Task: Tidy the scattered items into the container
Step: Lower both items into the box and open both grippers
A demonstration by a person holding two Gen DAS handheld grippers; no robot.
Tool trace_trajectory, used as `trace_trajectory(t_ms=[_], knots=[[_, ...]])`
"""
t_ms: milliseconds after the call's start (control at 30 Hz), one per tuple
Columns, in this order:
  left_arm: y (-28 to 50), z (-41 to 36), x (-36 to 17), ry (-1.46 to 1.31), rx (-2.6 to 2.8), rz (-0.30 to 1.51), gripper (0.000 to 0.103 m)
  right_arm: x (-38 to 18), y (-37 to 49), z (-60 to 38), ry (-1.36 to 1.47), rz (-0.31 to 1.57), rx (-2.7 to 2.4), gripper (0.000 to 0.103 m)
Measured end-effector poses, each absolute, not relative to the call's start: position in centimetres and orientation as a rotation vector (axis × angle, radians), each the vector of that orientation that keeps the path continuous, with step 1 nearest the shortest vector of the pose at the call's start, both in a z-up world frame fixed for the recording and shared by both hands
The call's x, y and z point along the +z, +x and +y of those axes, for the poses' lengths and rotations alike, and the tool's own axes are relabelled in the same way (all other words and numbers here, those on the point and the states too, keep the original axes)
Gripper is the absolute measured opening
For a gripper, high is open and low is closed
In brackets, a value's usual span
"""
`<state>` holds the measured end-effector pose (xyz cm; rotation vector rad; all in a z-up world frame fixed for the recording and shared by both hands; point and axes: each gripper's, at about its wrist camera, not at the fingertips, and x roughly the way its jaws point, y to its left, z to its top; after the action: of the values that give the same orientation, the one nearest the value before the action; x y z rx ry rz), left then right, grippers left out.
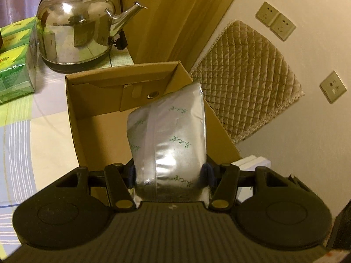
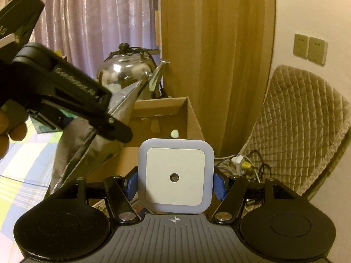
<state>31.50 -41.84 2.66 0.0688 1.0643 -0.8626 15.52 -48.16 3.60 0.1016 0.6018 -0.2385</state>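
Two held items: left gripper [image 1: 170,175] clamps crinkled silver foil pouch [image 1: 169,138] at frame centre, over open brown cardboard box [image 1: 92,100]; right gripper [image 2: 175,184] clamps smooth white rounded-square night light [image 2: 175,175], lower centre. Only right view shows tangled cables [image 2: 248,164].

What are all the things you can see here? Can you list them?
pouch: 1, silver with green marks, held over the box
night light: 1, white square, held near the box
box: 1, brown cardboard, open, on the table
kettle: 1, shiny steel, behind the box
green packs: a stack, count unclear, left of the kettle
cushion: 1, beige quilted, against the wall
sockets: 3, on the wall
curtains: tan and pale pink, behind the table
left gripper: black, shut on the pouch
right gripper: black, blue pads, shut on the night light
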Motion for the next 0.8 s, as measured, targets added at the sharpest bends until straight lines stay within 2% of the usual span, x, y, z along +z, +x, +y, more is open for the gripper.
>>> trace_trajectory(t_ms=[433, 800], knots=[[32.7, -40.6, -0.2, 0.015, -0.807, 1.124, 0.057, 1.9, 17.5, -47.9, 0.058, 0.663, -0.206, 0.063], [32.5, -38.7, 0.7, -0.026, -0.815, 1.095, 0.057, 1.7, 18.1, -47.4, 0.06, 0.683, -0.199, 0.063]])
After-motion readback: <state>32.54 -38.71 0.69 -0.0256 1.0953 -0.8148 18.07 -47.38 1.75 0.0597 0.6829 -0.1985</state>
